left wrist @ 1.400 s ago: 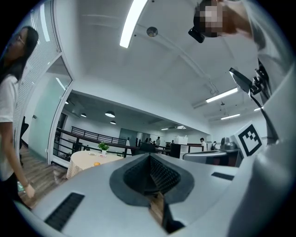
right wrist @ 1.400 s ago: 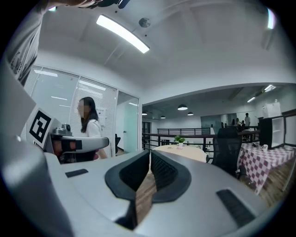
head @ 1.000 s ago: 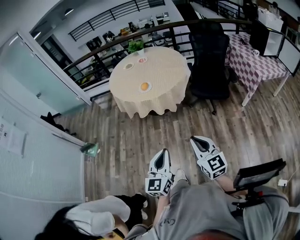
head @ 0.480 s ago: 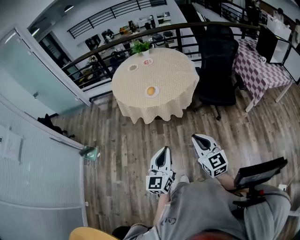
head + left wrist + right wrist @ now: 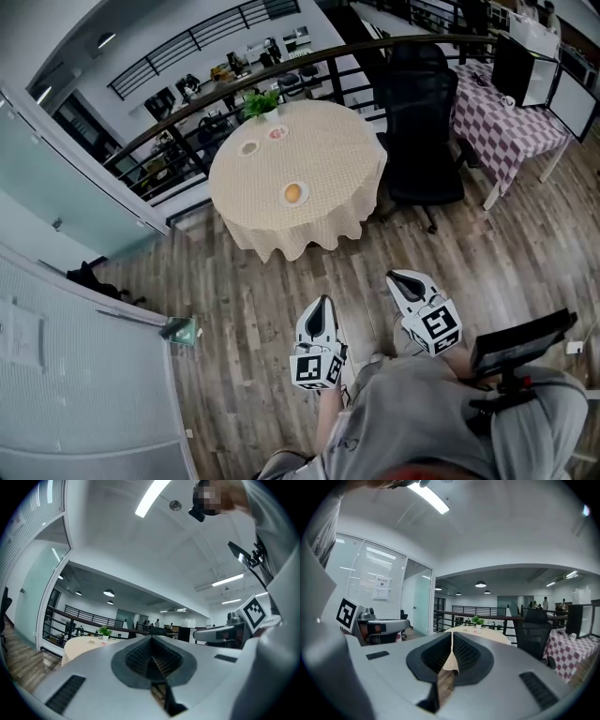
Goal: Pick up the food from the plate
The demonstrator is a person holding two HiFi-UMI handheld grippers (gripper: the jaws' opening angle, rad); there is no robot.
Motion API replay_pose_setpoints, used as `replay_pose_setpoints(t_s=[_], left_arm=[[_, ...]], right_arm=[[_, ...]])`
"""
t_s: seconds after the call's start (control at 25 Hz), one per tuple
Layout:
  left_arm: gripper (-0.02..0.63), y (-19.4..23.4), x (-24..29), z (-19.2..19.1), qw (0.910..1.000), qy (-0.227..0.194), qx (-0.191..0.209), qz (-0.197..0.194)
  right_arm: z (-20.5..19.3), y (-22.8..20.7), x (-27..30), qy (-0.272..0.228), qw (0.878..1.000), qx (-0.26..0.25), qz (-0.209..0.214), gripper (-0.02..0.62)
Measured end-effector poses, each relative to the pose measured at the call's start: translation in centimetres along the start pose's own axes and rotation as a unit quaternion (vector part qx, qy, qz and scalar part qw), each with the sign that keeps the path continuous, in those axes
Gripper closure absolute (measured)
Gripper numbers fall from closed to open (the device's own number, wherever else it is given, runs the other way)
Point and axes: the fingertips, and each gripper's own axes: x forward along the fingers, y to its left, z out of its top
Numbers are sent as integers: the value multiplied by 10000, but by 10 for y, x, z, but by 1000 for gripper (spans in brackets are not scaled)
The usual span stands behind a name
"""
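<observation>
A round table (image 5: 328,150) with a beige cloth stands across the wooden floor, well ahead of me. Near its front edge lies a white plate (image 5: 284,199) with an orange piece of food (image 5: 293,193) on it. Two more small plates (image 5: 249,147) and a potted plant (image 5: 262,103) sit at the far side. My left gripper (image 5: 323,301) and right gripper (image 5: 395,277) are held side by side close to my body, pointing at the table, far short of it. Both are shut with nothing in them. The left gripper view shows the table (image 5: 79,644) far off, past the closed jaws.
A black office chair (image 5: 422,122) stands right of the round table, with a checked-cloth table (image 5: 511,117) beyond it. A dark railing (image 5: 187,122) runs behind. Glass partitions (image 5: 66,216) line the left side. A black stand (image 5: 520,342) is by my right hip.
Both grippers have moved forward with me and the round table sits a little nearer in the head view. A person seen at the lower left a second ago is gone from view.
</observation>
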Motion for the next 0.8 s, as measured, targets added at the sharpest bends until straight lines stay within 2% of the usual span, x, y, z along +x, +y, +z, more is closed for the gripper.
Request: replay_pose_setpoints(t_s=[0.12, 0.28, 0.52, 0.8], left_arm=[[597, 2, 6, 1, 10000, -6, -20, -85], [597, 11, 11, -3, 10000, 20, -57, -35], [597, 33, 36, -8, 9998, 100, -85, 155], [597, 88, 101, -10, 9990, 148, 10, 420]], right_arm=[[-7, -15, 3, 126, 9997, 98, -203, 572], [-7, -23, 25, 86, 9996, 170, -221, 572], [0, -31, 81, -65, 9996, 238, 97, 572], [-2, -57, 179, -104, 9982, 345, 470, 572]])
